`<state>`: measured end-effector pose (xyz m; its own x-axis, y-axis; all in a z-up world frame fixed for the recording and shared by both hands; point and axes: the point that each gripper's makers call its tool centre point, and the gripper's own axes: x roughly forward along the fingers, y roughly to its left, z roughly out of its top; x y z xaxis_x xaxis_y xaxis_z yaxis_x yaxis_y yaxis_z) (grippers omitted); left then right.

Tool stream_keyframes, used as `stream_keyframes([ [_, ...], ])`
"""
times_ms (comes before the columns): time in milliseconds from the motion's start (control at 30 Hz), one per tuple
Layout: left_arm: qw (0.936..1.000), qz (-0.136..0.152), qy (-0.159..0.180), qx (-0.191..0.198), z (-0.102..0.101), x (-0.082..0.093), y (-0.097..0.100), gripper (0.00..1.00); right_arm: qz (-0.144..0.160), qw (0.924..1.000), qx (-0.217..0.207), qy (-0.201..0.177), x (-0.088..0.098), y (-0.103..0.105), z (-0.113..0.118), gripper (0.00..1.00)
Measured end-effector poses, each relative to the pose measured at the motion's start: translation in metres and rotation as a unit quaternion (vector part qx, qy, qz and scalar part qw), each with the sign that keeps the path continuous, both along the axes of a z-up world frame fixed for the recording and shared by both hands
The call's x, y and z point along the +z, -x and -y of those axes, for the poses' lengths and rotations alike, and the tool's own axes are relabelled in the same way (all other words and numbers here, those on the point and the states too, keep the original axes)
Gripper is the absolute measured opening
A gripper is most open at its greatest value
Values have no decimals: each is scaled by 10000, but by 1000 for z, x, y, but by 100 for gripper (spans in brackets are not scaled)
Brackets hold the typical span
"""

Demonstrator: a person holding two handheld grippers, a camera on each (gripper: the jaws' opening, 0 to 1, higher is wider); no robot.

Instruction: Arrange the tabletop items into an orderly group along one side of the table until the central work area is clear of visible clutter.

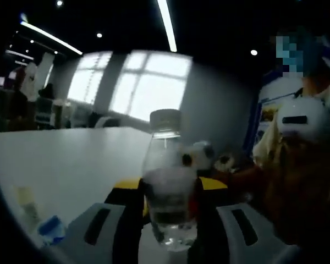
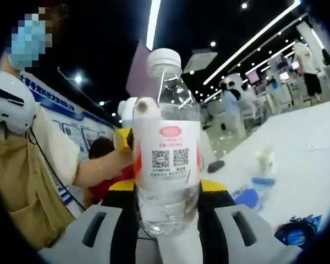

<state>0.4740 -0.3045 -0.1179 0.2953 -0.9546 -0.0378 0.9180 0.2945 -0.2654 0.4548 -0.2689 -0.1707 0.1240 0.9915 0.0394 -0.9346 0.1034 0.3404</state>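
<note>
We have each gripper clamped on a water bottle: left gripper (image 1: 169, 220) on a clear bottle (image 1: 168, 181), right gripper (image 2: 166, 220) on a labelled bottle (image 2: 166, 159) (presumably carrying both to the table (image 2: 313, 143) edge).

Left gripper (image 1: 170, 220): two pale grey jaws, each carrying a dark oblong slot, with black inner faces; a yellow crosspiece lay behind them.

Right gripper (image 2: 168, 220): the same make, with pale grey jaws, dark oblong slots, black inner faces and a yellow band across the back.

Person (image 2: 33, 170): wore a tan apron (image 2: 16, 181) over a cream short-sleeved top (image 2: 58, 146); a thin dark cable (image 2: 47, 159) ran down across the chest. A white rounded device with a dark slot (image 2: 8, 99) sat at the upper chest. A thin bracelet (image 2: 100, 166) circled one wrist. In the left gripper view the apron (image 1: 297, 187) and white device (image 1: 302, 118) appeared blurred.
</note>
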Motion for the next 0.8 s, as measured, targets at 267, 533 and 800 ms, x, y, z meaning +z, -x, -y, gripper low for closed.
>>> stream_keyframes([
  [267,9984,154,-155,522,4,5,-10,39,233,9984,-523,20,3,-15,2,38],
  [533,9910,157,11,1327,5,14,-27,46,308,9952,-927,66,2,-28,6,38],
  [800,9750,46,-297,2199,3,1,-40,54,402,9878,-1484,231,-1,-48,12,39],
])
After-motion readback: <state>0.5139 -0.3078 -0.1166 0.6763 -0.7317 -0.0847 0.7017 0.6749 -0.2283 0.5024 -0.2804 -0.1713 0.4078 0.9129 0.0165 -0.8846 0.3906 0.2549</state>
